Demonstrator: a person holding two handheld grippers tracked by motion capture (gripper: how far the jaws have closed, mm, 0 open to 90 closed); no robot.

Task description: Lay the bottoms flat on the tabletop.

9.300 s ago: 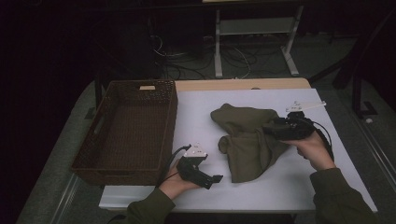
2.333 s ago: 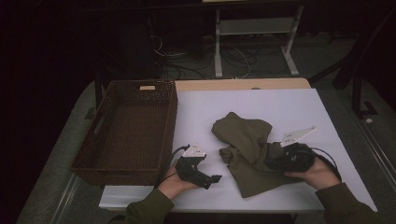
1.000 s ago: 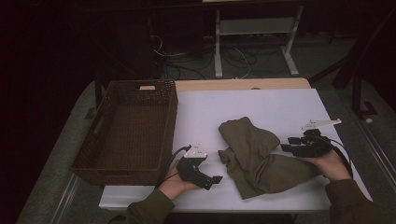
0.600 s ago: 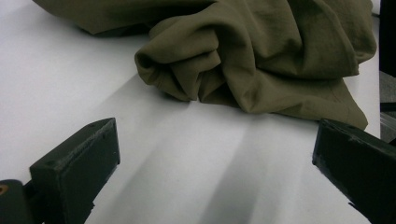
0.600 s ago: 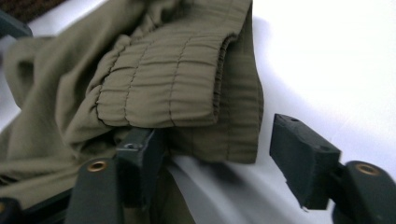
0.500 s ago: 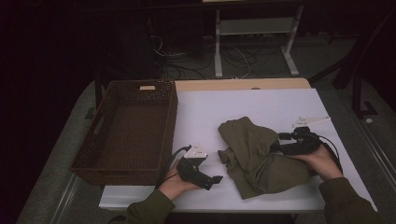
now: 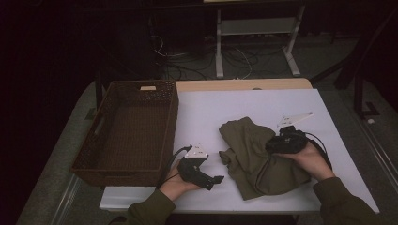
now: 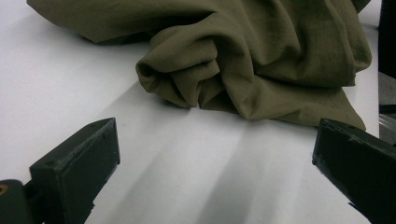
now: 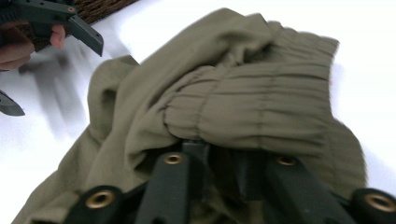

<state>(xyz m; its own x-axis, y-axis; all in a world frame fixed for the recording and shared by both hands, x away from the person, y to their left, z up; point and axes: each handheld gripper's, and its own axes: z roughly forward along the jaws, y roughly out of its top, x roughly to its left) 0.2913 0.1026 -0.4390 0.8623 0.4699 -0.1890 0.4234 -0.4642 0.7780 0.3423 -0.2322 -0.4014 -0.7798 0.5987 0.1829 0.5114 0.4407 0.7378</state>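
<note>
Jaws first: from the high view, our right gripper (image 7: 277, 143) sits on the olive garment (image 7: 256, 157), its jaws having just been closing with a fold of the cloth's gathered waistband between them. Compared with a second ago, this hand has come back in over the garment from the table's right edge, and the cloth's right side is now bunched up under it. We judge that a fresh grip is being taken, probably to fold the garment or lift it toward the wicker basket (image 7: 129, 136) at the left. Our left gripper (image 7: 213, 179) rests near the front edge of the white table (image 7: 211, 112), just beside the garment, in the same place as before.

From the left gripper view, the two black jaws stand wide apart with nothing between them; the garment's (image 8: 252, 60) crumpled folds lie ahead on the table, not touching them.

From the right gripper view, we see what the overhead cannot: the jaws are drawn in close under the elastic waistband (image 9: 252, 112), which drapes over and hides their tips. The left gripper (image 9: 51, 18) shows at the upper left.
</note>
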